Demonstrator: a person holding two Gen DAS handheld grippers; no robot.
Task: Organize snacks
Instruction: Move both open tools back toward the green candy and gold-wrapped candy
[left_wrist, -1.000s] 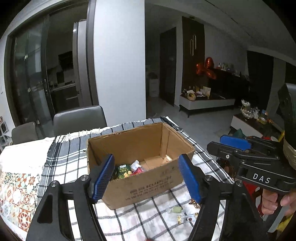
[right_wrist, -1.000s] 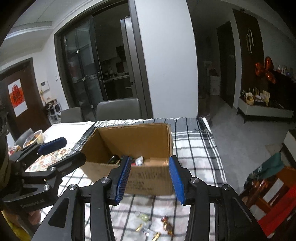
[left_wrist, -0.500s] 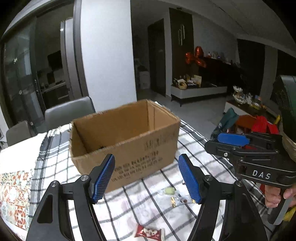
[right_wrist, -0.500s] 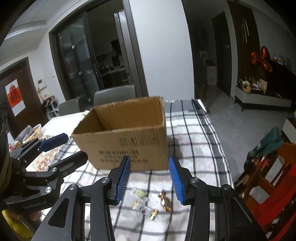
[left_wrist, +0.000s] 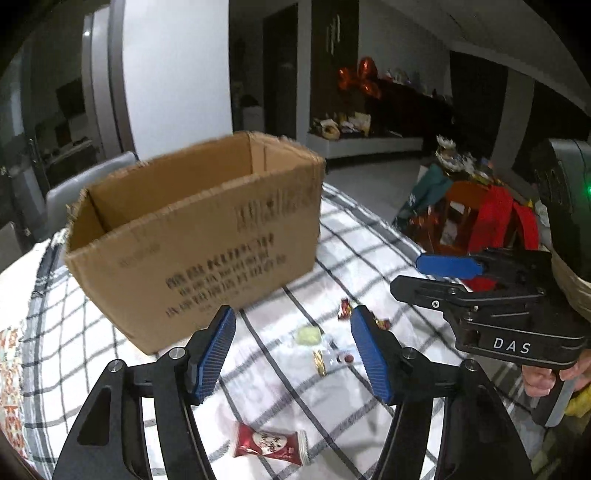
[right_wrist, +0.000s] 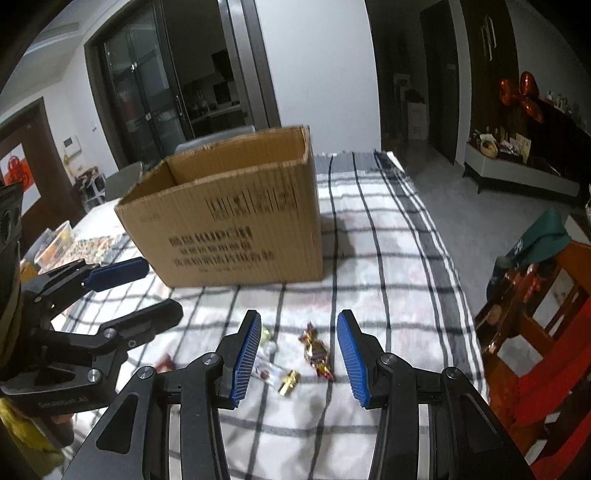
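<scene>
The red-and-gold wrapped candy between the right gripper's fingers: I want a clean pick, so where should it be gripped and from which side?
Grip the red-and-gold candy across its fat middle, not the twisted ends, coming down from above with the right gripper. It lies flat on the checked tablecloth, its long axis running roughly away from the camera, so the open jaws already straddle its narrow width.

White wall (right_wrist: 317, 62), dark glass doors (right_wrist: 147, 99), grey floor (right_wrist: 476, 218), checked tablecloth (right_wrist: 384, 236).

cardboard box (left_wrist: 192, 236), scattered candies (left_wrist: 325, 350), gaping left tongs (left_wrist: 291, 350)
</scene>
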